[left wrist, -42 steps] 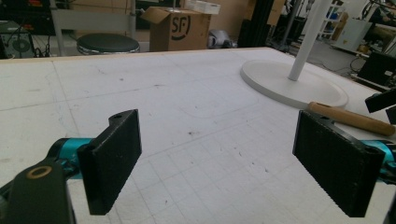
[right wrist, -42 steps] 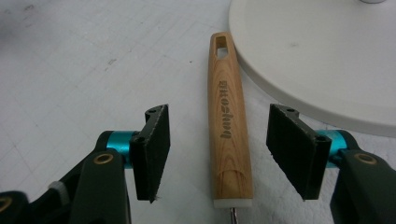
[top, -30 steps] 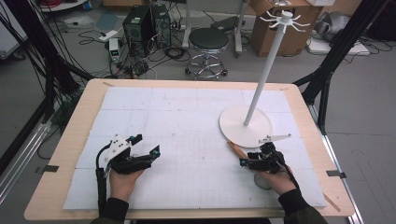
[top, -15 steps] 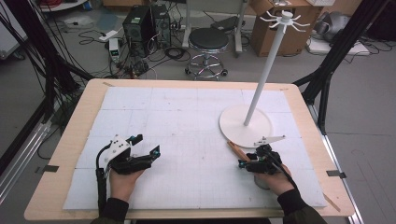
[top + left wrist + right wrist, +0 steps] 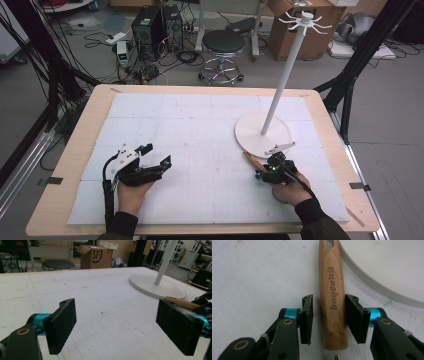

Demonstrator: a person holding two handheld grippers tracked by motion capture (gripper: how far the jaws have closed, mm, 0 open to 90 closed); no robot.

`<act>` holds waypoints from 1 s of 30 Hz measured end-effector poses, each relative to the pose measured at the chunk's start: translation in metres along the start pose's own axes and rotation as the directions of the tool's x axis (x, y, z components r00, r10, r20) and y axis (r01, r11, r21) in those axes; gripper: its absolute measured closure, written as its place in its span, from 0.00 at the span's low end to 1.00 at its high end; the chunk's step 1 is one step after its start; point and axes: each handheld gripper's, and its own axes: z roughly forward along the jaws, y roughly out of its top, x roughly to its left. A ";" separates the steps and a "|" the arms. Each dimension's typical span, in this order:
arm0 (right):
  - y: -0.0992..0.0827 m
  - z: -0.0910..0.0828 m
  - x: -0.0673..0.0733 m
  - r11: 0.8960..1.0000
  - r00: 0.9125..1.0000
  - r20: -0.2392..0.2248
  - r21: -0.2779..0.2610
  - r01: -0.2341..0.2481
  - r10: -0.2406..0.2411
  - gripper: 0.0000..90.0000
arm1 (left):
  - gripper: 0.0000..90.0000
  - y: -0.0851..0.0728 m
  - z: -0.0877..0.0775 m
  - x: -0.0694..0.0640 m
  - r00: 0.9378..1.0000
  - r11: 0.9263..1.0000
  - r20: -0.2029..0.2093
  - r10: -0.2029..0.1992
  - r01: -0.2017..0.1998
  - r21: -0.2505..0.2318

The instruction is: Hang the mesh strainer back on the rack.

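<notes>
Right gripper [image 5: 329, 318] straddles the light wooden utensil handle [image 5: 332, 290], jaws not yet pinching, apparently positioned for grasping; left gripper [image 5: 120, 326] idles spread wide.

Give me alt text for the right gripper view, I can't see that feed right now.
A wooden handle lies on the white mat between the right gripper's two black jaws, which straddle it with a small gap on the left side. The rim of a white round stand base curves across the upper right, just beyond the handle.
</notes>
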 end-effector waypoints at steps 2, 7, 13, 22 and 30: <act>0.003 0.000 0.001 1.000 1.000 0.002 0.018 0.006 -0.006 0.66 | 0.19 0.000 0.000 0.000 1.000 1.000 -0.001 0.001 -0.001 -0.002; 0.014 0.001 -0.001 0.994 0.999 -0.022 0.107 0.026 -0.023 0.66 | 0.19 0.000 0.001 -0.001 1.000 1.000 0.004 -0.001 0.001 -0.002; 0.022 0.003 -0.004 0.986 0.998 -0.042 0.160 0.055 -0.049 0.69 | 0.20 0.000 0.001 -0.001 1.000 1.000 0.010 0.000 0.001 -0.006; 0.013 0.001 -0.002 0.990 0.993 -0.037 0.089 0.111 -0.108 0.76 | 0.20 0.000 0.000 0.000 1.000 1.000 0.002 -0.003 0.003 -0.006; -0.007 -0.002 -0.001 0.989 0.991 -0.007 -0.061 0.135 -0.135 0.76 | 0.20 0.000 0.000 0.000 1.000 1.000 -0.002 0.001 -0.001 -0.009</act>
